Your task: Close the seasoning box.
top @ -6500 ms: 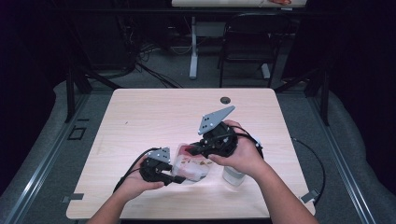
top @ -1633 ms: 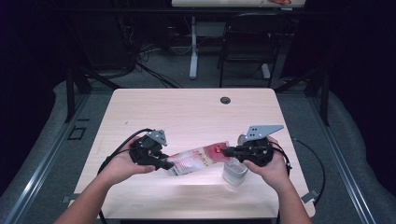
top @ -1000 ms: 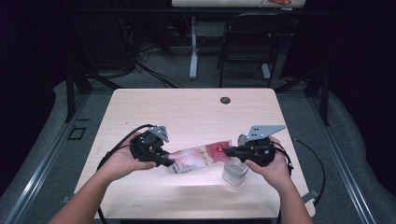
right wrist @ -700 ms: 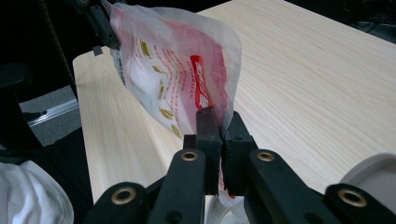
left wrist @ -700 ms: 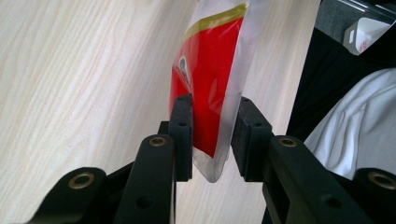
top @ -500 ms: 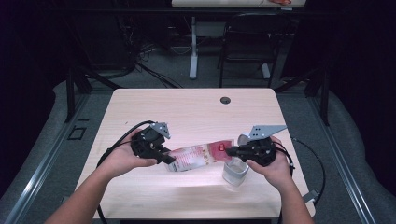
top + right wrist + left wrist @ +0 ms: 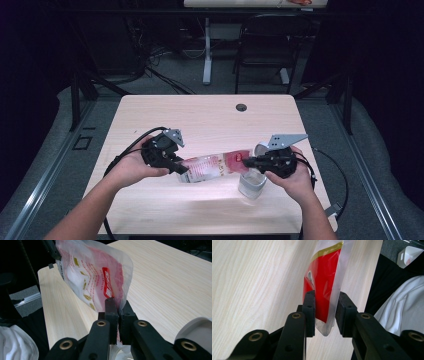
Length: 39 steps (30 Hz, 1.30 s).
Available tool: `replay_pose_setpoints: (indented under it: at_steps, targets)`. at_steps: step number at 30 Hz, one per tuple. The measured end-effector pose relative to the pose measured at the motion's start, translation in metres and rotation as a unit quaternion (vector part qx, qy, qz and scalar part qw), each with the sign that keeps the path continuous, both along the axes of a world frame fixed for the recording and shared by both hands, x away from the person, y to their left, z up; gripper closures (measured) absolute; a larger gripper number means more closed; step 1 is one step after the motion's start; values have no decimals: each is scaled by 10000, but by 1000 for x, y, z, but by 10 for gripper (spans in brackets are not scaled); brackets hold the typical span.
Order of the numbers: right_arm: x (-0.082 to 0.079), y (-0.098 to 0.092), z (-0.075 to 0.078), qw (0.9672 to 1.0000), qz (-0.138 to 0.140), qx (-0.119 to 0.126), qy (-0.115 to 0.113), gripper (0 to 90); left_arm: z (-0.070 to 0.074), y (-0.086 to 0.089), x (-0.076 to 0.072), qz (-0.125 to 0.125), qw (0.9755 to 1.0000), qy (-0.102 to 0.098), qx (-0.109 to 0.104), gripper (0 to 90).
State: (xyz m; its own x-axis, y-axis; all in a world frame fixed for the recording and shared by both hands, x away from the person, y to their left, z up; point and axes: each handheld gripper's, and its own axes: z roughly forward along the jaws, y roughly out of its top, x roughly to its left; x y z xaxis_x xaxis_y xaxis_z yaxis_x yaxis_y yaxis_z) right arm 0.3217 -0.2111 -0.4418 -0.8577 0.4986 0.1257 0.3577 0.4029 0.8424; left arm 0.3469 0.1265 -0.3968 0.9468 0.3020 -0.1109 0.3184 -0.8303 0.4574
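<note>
High view overhead; tool views close; pouch shared.

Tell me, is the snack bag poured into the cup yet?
Not yet. Done: both tongs have lifted the bag off the table. Now: right tongs pinch one end above the cup; left tongs straddle the other end. Left: opening it and tipping it in.

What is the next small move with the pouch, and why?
Probably tip the pouch so its right end drops toward the clear cup. The right gripper pinches that end just above the cup, the left gripper holds the other end, and the pouch hangs nearly level between them.
</note>
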Motion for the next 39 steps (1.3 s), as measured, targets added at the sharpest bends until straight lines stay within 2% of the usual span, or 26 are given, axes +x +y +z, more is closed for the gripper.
replay_pose_setpoints:
  at_steps: [39]
  targets:
    - [0, -4, -1, 9999, -21, -126, 15, 879, 16, -12, 4, -101, 9996, -12, 254, 725]
